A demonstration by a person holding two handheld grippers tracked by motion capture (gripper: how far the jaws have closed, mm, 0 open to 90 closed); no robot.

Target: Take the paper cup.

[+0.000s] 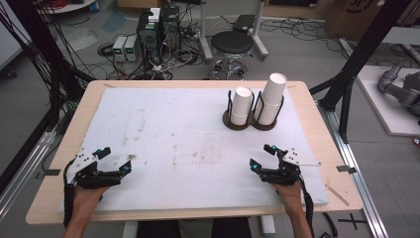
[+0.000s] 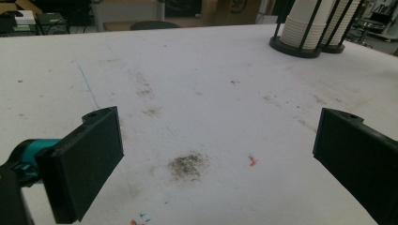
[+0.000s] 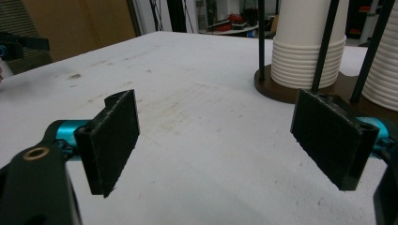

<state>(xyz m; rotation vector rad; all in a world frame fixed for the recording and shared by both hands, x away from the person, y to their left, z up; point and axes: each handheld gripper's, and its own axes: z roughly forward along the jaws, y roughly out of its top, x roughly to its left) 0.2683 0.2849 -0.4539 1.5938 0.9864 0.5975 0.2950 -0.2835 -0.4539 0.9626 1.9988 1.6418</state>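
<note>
Both forearms come in low over the near edge of the desk point(image 1: 307, 106), well apart. The left gripper point(image 1: 115, 159) lies level, angled inward toward the cup holder point(image 1: 250, 120), jaws released wide with nothing between them. The right gripper point(image 1: 263, 156) points at the cup holder, nearer to it, jaws likewise spread and empty. The paper cups point(image 1: 271, 98) stand stacked inside the cup holder, far right.

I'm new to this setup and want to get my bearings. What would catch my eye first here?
Two stacks of white paper cups stand in a dark wire holder at the far right of the stained white mat. Near the front edge, the left gripper and right gripper rest with jaws open, holding nothing.
</note>
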